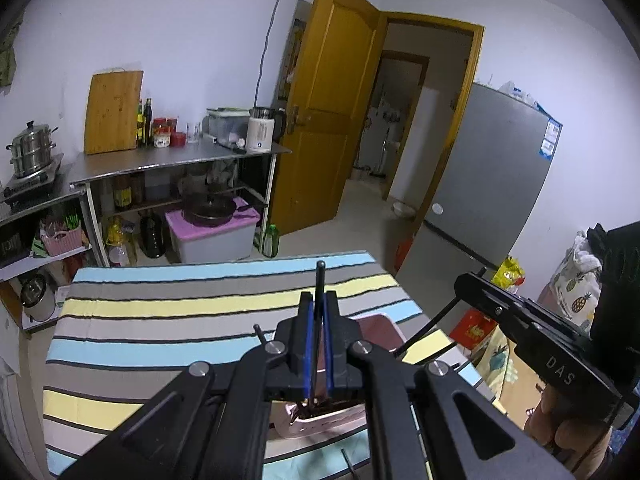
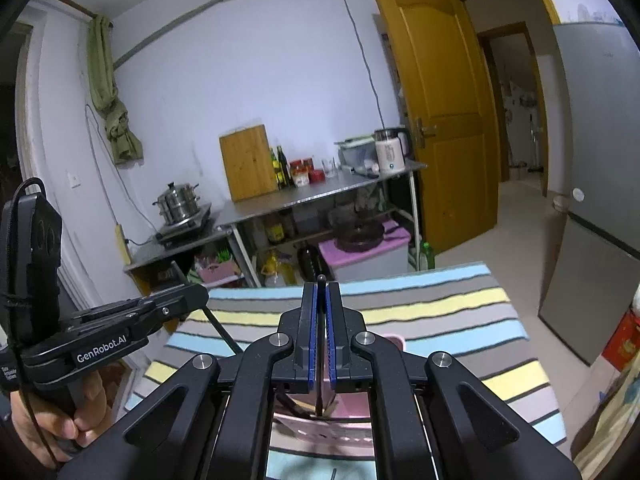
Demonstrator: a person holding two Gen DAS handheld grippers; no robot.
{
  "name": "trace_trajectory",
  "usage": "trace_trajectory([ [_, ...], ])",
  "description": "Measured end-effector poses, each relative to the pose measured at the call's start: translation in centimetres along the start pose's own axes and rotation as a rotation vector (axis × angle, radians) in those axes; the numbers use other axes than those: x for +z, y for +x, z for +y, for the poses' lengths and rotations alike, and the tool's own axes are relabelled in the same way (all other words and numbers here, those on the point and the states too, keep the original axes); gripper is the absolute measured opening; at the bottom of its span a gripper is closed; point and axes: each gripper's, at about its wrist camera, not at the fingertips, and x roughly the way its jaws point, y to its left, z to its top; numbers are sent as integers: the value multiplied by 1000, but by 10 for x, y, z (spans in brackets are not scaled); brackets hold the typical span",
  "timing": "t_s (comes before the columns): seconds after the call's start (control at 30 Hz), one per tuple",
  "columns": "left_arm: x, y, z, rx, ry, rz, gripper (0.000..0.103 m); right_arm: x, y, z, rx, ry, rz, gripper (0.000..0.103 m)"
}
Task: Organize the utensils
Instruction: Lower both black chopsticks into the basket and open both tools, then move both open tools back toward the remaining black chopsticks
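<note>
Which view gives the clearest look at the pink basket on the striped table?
The left wrist view: the pink basket shows its far rim and, below the left gripper, dark utensils inside. The right wrist view shows only slivers of it behind the right gripper.

basket point(image 1: 384, 330) on table point(image 1: 160, 320), shelf point(image 1: 180, 160) behind

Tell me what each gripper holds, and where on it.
Each holds one dark chopstick near its upper end: left gripper on chopstick, right gripper on chopstick, over the pink basket.
</note>
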Motion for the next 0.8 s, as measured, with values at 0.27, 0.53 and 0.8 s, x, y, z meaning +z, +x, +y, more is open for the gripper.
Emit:
trace_trajectory([
  [0.27, -12, 10, 4, 5, -7, 40, 6, -19, 21, -1, 3, -4, 87, 4],
  [0.53, -14, 2, 6, 6, -17, 34, 31, -23, 16, 0, 17, -17, 107, 11],
  [0.8, -15, -25, 6, 4, -22, 3, 32, -18, -11, -1, 16, -10, 77, 12],
])
